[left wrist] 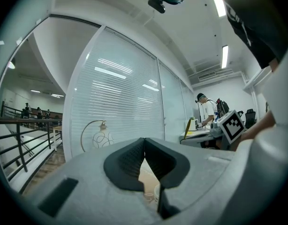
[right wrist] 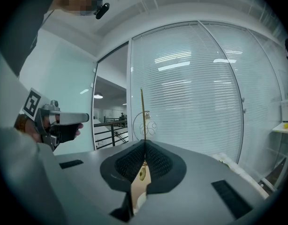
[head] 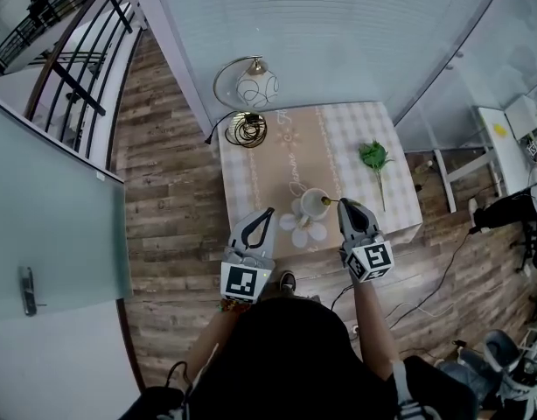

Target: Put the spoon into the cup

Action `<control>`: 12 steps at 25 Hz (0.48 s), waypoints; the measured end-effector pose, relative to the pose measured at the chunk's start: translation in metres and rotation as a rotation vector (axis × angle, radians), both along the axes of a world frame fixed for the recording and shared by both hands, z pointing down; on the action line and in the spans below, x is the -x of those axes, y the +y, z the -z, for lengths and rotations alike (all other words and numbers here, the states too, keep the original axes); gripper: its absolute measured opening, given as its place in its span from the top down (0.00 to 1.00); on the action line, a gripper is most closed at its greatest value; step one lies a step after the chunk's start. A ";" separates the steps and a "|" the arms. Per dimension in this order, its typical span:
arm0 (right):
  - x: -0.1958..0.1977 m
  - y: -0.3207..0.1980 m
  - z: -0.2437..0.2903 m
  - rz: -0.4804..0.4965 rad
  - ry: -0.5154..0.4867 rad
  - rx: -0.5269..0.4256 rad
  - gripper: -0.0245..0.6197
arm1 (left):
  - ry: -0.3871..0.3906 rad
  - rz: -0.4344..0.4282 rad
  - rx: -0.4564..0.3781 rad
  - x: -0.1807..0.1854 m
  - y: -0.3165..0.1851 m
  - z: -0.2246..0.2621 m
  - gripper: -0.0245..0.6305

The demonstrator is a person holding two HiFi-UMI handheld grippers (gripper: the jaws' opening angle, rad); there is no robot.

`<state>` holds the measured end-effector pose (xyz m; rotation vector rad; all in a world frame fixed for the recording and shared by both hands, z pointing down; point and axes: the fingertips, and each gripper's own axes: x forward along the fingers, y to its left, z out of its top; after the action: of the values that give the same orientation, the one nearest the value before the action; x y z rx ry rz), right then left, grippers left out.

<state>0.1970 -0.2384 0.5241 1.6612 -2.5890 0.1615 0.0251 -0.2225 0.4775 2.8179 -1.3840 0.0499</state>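
Right gripper (head: 341,202) pinches spoon (right wrist: 141,125) at cup (head: 313,203) rim; cup near table (head: 360,129) edge.

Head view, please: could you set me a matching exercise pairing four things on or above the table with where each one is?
Things:
1. lamp
2. green sprig
3. spoon
4. cup

Places:
A. clamped in the right hand-held gripper
B. far left corner of the table
C. near middle of the table
D. right side of the table

Pairs: 1-B, 2-D, 3-A, 4-C.
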 end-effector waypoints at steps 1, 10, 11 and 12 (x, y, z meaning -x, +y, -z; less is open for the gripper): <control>0.000 -0.002 -0.003 0.000 0.001 0.005 0.95 | -0.002 0.002 0.000 0.001 0.000 0.000 0.94; 0.005 -0.020 -0.029 0.017 0.019 0.047 0.95 | -0.016 0.026 -0.016 0.012 -0.003 -0.001 0.94; 0.006 -0.022 -0.032 0.018 0.021 0.053 0.95 | -0.018 0.029 -0.017 0.014 -0.003 -0.002 0.94; 0.007 -0.024 -0.036 0.019 0.024 0.060 0.95 | -0.020 0.032 -0.019 0.015 -0.003 -0.002 0.94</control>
<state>0.1896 -0.2620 0.5603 1.6089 -2.5553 0.2144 0.0097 -0.2254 0.4800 2.8174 -1.4410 0.0655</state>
